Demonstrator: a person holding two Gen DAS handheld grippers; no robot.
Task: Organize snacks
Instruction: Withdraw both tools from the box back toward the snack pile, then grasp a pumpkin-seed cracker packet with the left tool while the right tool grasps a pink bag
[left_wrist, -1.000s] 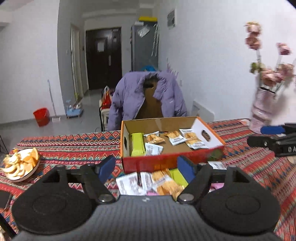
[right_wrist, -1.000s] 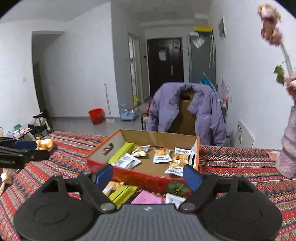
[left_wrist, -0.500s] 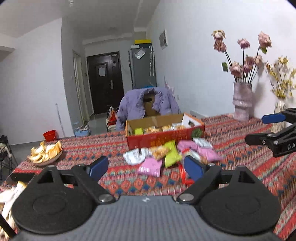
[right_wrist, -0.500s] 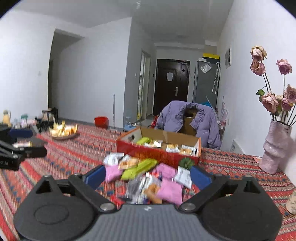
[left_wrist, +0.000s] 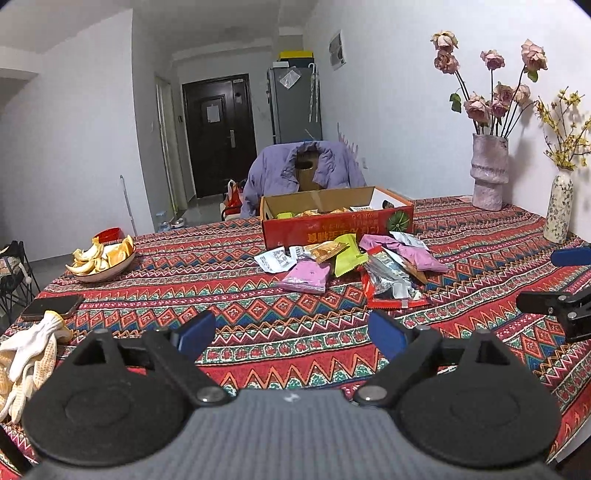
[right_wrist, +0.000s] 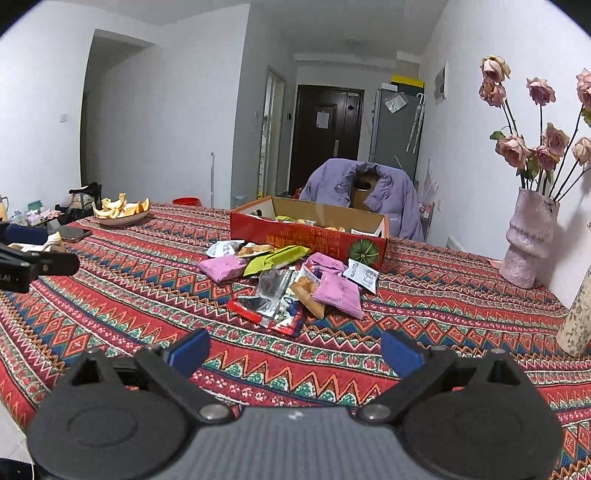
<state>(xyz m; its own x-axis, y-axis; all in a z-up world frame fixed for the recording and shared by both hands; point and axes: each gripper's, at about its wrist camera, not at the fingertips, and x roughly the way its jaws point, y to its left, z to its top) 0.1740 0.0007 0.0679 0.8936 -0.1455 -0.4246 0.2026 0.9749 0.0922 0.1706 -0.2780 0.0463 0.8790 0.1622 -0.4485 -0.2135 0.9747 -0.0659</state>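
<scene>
A long table under a red patterned cloth (left_wrist: 229, 295) fills the lower half of both views, with a white corridor and a dark door behind. Your snack packets (left_wrist: 354, 264) lie in a loose heap at centre frame, touching the near wall of the red cardboard box (left_wrist: 336, 229) – a few more already sit inside it. Both tools hang back near the table's front edge, well apart from the heap. Your left gripper (left_wrist: 291, 334) has its blue pads spread wide with nothing between them; so does your right gripper (right_wrist: 295, 350). The heap lies straight ahead of each, slightly right of centre in the left view – I judge the nearest red-edged packet (right_wrist: 271, 314), lying roughly crosswise, easiest for your right.
</scene>
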